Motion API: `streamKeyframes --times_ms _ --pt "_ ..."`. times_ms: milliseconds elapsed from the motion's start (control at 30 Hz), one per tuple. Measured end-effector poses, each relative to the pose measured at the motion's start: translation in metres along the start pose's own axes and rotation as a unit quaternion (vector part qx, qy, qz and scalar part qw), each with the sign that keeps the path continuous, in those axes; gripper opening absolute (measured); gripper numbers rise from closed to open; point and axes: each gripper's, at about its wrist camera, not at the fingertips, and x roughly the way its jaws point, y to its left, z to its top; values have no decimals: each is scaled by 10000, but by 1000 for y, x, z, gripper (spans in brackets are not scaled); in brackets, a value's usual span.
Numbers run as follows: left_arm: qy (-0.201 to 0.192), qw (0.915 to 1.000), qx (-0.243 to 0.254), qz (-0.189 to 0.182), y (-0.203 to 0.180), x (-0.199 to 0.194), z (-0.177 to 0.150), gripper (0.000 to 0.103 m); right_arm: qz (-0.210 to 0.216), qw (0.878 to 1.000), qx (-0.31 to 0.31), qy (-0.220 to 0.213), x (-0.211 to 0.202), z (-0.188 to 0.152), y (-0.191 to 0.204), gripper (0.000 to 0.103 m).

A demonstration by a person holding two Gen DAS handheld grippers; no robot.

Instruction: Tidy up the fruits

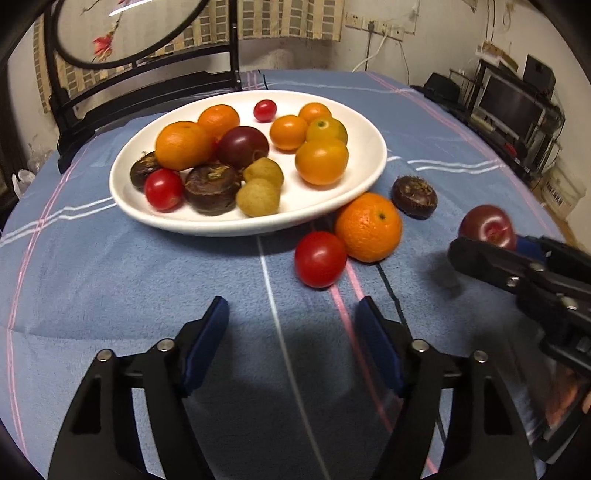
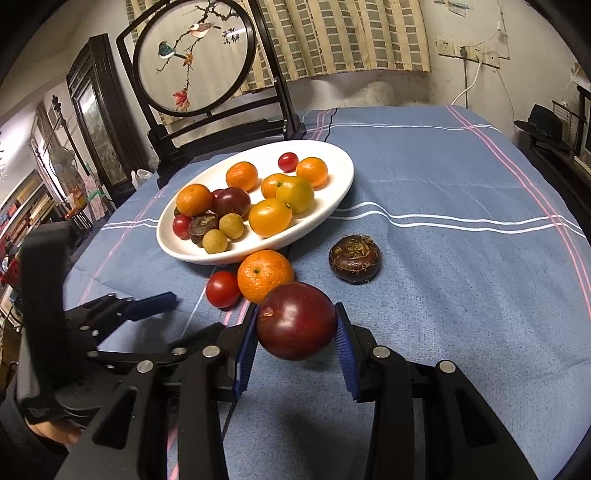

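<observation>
A white plate point(image 1: 133, 201) point(image 2: 332, 210) holds several oranges, tomatoes, chestnut-like dark fruits, longans and a plum. On the blue cloth beside it lie an orange point(image 1: 368, 227) point(image 2: 264, 275), a red tomato point(image 1: 320, 258) point(image 2: 222, 289) and a dark water chestnut point(image 1: 414, 197) point(image 2: 354, 259). My right gripper point(image 2: 296, 325) point(image 1: 480, 243) is shut on a dark red plum point(image 2: 295, 320) point(image 1: 487, 226), held just above the cloth. My left gripper point(image 1: 291, 314) point(image 2: 166, 301) is open and empty, near the tomato.
A black wooden stand with a round embroidered screen point(image 2: 194, 55) point(image 1: 129, 33) stands behind the plate. The table edge curves off at right, with shelves and a monitor point(image 1: 511, 105) beyond.
</observation>
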Motion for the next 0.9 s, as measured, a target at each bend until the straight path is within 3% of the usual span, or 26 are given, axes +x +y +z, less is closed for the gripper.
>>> streamKeyframes --times_ms 100,333,400,433,600,900 --pt "5 9999 167 32 -9 3 5 60 72 10000 11 -39 -3 1 0 41" --pt "-50 9992 392 -25 -15 13 21 56 112 9999 75 -70 -5 2 -3 41" --pt "-76 9986 510 -136 -16 12 20 48 129 9998 82 -87 -6 2 -3 41" --pt "-79 9979 584 -278 -17 10 19 38 137 9998 72 -91 -7 2 -2 41" --pt "-89 9980 559 -285 -16 10 20 29 114 9999 6 -40 -4 2 0 41" --pt "-163 9975 614 -324 -16 12 18 30 132 9998 -76 -91 -11 1 2 51"
